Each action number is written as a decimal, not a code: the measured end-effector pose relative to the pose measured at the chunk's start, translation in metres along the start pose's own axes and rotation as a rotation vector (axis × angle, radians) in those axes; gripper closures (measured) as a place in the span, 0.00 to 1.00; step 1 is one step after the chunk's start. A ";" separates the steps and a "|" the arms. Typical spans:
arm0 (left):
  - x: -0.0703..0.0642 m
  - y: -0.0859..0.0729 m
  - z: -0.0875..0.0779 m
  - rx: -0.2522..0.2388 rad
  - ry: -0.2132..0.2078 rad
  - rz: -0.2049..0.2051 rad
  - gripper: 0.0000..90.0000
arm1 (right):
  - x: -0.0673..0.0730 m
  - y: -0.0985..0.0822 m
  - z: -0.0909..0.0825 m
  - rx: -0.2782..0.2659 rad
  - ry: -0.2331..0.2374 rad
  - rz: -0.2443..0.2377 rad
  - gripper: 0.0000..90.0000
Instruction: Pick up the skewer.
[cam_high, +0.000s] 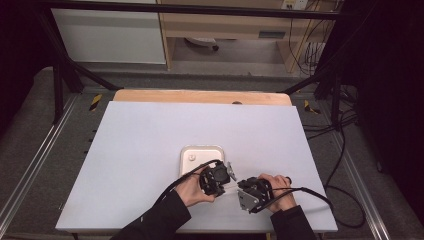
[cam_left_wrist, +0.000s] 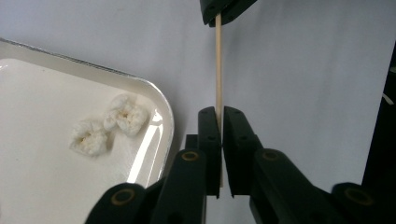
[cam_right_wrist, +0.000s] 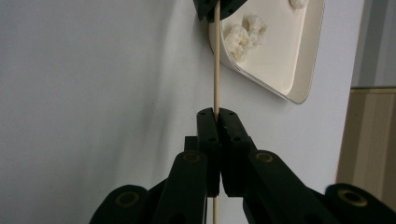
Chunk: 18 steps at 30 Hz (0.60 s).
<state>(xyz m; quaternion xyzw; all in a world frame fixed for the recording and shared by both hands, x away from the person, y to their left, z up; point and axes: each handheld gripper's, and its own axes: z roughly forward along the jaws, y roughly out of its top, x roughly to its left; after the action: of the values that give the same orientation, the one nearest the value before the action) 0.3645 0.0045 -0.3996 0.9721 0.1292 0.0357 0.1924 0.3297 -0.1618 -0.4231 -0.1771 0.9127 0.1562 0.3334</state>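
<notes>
Lab recording bay: white-topped table (cam_high: 150, 145) inside black metal frame (cam_high: 60, 75), grey carpet, floor rails (cam_high: 30, 165), loose cables (cam_high: 340, 150), dark curtain sides.

A thin wooden skewer (cam_left_wrist: 218, 70) spans between both grippers beside a white tray (cam_left_wrist: 161, 107) holding 2 popcorn pieces (cam_left_wrist: 108, 123).

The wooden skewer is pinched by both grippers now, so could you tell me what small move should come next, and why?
Probably the left gripper should release the wooden skewer: the right gripper also clamps it, and the white pieces lie unspeared in the tray.
</notes>
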 end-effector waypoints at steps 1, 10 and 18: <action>0.000 0.000 0.000 -0.001 0.003 0.000 0.97 | 0.000 0.000 0.000 -0.002 0.000 -0.005 0.99; -0.003 0.000 0.002 0.010 0.034 0.019 0.98 | 0.000 0.001 -0.001 -0.001 0.001 -0.004 0.99; -0.004 -0.003 -0.001 -0.001 0.058 0.021 0.99 | -0.003 -0.002 -0.003 -0.013 -0.006 0.063 0.91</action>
<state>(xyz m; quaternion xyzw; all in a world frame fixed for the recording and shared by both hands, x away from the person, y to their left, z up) 0.3596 0.0061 -0.3998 0.9719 0.1244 0.0662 0.1888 0.3311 -0.1637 -0.4194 -0.1499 0.9159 0.1731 0.3298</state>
